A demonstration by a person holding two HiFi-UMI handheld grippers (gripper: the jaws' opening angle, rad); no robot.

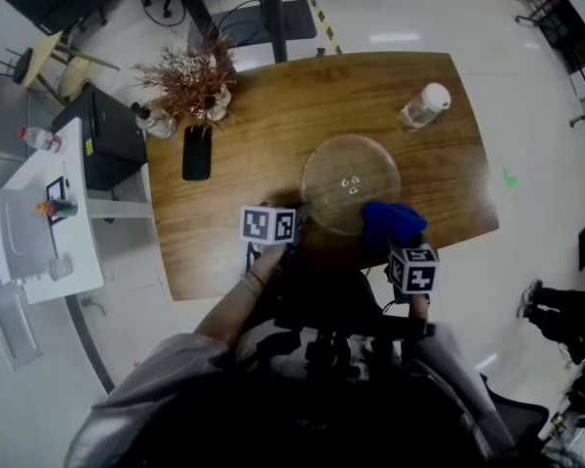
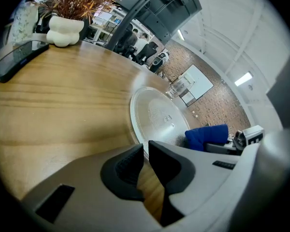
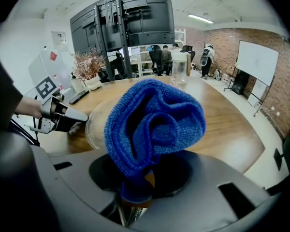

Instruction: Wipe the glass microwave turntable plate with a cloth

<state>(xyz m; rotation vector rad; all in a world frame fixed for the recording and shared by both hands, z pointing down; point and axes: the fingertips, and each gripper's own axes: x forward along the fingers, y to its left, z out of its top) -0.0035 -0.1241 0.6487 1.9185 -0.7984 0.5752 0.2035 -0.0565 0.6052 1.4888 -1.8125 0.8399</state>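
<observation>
The plate (image 1: 351,181) lies flat on the table (image 1: 273,115), right of the middle and close to the near edge. Its near-left rim sits between the jaws of the left gripper (image 2: 146,149). The cloth (image 1: 392,224), pinched in the right gripper (image 3: 137,185), is at the plate's near-right rim. A bottle (image 1: 424,105) stands behind the plate, far right. A phone (image 1: 196,154) lies far left, with a potted plant (image 1: 200,84) just behind it

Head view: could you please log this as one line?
left gripper: shut on round glass plate | right gripper: shut on blue cloth
</observation>
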